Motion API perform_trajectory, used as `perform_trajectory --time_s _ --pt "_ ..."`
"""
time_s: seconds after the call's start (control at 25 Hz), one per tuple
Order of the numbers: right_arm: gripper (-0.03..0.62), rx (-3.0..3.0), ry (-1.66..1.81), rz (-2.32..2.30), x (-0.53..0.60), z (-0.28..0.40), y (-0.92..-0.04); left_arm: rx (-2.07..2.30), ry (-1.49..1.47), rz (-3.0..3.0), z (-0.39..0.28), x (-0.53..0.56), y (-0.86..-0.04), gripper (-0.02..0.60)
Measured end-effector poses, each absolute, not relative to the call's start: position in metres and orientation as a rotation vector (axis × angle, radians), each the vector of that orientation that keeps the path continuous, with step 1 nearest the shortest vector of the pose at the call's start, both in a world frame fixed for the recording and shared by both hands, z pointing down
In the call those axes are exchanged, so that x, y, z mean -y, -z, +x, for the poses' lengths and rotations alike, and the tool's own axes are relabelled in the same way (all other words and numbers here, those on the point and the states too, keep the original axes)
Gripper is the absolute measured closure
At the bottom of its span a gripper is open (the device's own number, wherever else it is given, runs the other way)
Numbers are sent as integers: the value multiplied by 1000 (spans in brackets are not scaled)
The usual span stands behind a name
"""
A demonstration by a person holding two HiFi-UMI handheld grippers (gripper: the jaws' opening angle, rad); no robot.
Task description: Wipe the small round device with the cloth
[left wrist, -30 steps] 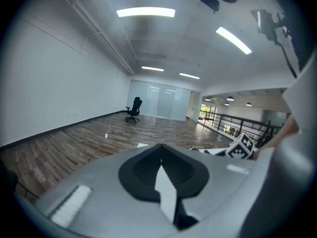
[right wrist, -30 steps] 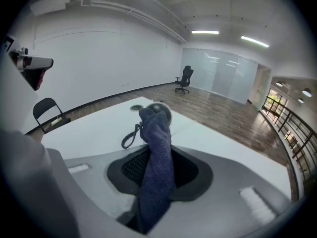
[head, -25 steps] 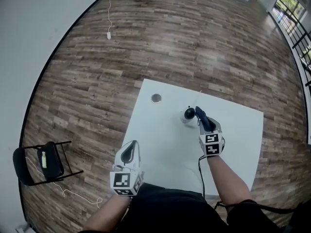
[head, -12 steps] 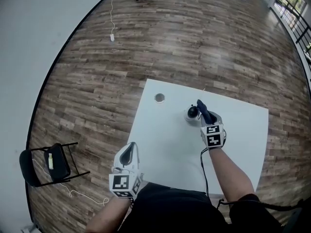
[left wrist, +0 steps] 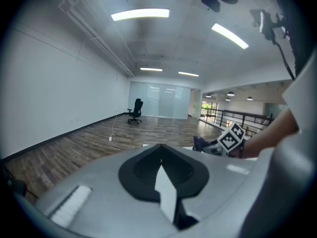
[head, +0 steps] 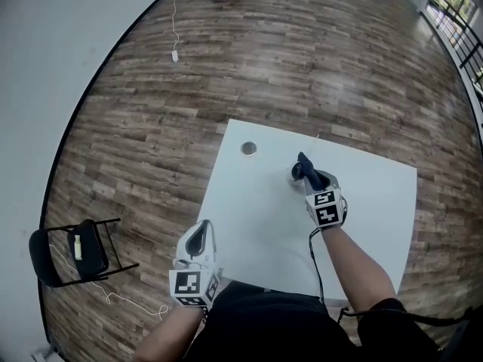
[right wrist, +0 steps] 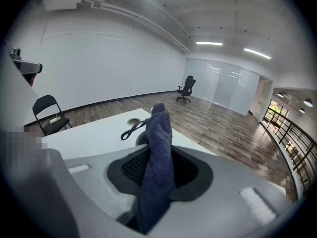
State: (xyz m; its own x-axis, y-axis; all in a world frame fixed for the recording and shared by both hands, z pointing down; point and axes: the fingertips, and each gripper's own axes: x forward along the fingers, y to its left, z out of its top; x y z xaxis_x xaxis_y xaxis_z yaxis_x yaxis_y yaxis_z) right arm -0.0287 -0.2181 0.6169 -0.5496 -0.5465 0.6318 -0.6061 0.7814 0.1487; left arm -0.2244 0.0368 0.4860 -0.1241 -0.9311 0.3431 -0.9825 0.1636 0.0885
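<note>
1. Your left gripper (head: 201, 234) sits close in front of your body, its jaws together with nothing between them, pointing ahead and slightly down
2. Your right arm (head: 352, 268) reaches forward with the bare forearm nearly straight
3. Your right gripper (head: 312, 179) tilts downward at the end of that arm, its jaws clamped on a dark blue cloth (right wrist: 157, 157) that sticks out past the tips

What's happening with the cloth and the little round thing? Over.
Right gripper shut on blue cloth, cloth over small round device. Left gripper shut, empty, off the table's near corner. Nothing blocking.
</note>
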Motion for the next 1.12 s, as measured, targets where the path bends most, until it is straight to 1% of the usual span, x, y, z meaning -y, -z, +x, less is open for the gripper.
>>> perform_trajectory --time_s 1.12 --pt "490 2285 -57 745 197 -53 -618 2136 -187 1778 -226 -48 -499 575"
